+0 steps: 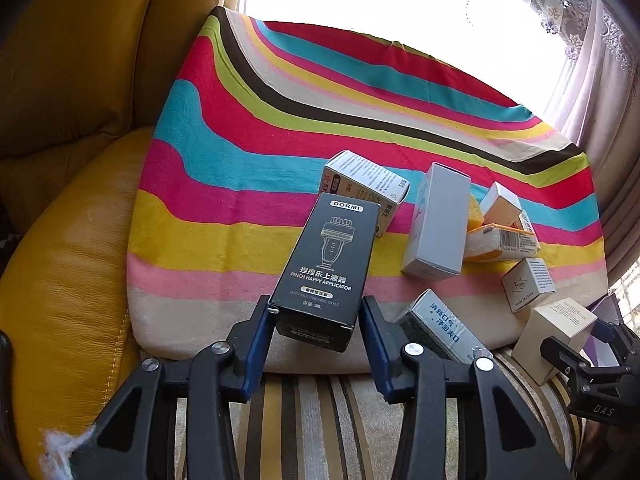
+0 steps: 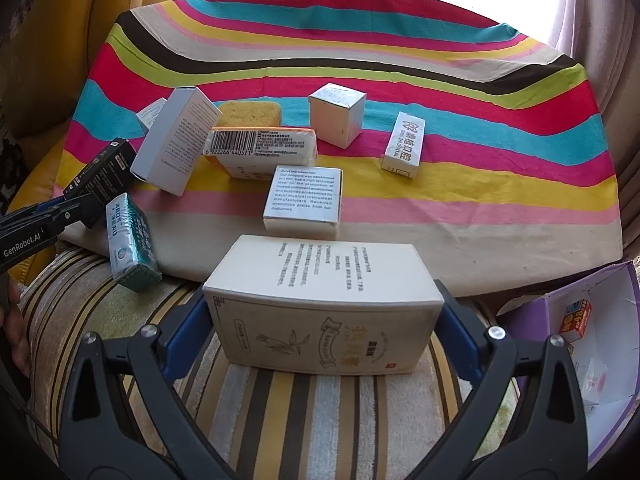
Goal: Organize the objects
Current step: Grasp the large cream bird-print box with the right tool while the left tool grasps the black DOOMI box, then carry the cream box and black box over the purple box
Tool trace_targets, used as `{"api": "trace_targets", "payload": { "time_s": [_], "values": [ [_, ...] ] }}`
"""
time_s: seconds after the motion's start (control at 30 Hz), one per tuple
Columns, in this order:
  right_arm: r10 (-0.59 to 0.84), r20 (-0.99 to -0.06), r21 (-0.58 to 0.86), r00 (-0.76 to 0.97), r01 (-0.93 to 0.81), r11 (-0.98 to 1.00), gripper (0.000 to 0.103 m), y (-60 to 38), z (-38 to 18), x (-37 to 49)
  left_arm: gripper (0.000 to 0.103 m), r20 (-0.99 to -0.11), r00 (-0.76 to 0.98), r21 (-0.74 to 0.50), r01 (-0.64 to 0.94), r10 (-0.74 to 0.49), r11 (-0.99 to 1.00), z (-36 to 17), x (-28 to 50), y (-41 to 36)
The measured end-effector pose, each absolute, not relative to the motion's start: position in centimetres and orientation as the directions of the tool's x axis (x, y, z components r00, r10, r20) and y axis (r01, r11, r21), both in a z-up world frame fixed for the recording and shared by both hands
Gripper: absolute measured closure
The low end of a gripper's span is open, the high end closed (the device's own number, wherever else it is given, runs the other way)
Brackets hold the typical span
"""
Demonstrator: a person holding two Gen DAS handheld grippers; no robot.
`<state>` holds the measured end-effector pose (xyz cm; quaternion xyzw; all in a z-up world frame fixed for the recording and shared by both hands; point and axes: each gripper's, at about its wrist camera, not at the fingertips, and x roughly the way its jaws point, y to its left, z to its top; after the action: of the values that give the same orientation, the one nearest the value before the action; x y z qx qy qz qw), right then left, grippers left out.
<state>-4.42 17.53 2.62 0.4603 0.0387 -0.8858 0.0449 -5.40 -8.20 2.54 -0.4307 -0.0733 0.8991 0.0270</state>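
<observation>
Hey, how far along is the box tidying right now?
Done: a small red box sits in the purple bin. In hand: the left tongs hold the black DORMI box; the right tongs hold a cream box. Left: the others on the striped cloth, like the silver cube.

A rainbow-striped cloth (image 2: 440, 60) covers the seat of a yellow leather armchair (image 1: 60, 80), with a brown-and-cream striped cushion (image 2: 320, 420) in front of it. On the cloth lie a yellow sponge (image 2: 250, 114), a silver cube box (image 2: 338, 114), a white dental box (image 2: 402, 146), an orange-edged barcode box (image 2: 260, 154), and a white box with English text (image 2: 304, 200). A teal box (image 2: 130, 242) rests on the cushion, apparently leaning against the cloth's edge.
</observation>
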Motion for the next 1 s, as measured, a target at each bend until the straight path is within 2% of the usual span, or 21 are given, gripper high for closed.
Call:
{"api": "trace_targets", "payload": {
  "time_s": [0.33,0.6,1.0],
  "values": [
    [-0.055,-0.781,-0.030,-0.622,0.125,-0.992,0.003,17.7,3.7,-2.8,0.059,-0.686,-0.720,-0.196,0.048,0.102,-0.979,4.2,-3.2,-8.5],
    [-0.036,-0.763,-0.032,-0.646,0.093,-0.995,0.003,18.8,4.4,-1.8,0.058,-0.611,-0.774,-0.209,-0.043,0.165,-0.977,5.7,-1.3,-5.9],
    [-0.001,-0.747,-0.023,-0.665,0.028,-0.999,0.003,22.2,5.3,-0.1,0.059,-0.588,-0.763,-0.202,-0.185,0.270,-0.962,6.4,0.2,-0.1]
  ]
}}
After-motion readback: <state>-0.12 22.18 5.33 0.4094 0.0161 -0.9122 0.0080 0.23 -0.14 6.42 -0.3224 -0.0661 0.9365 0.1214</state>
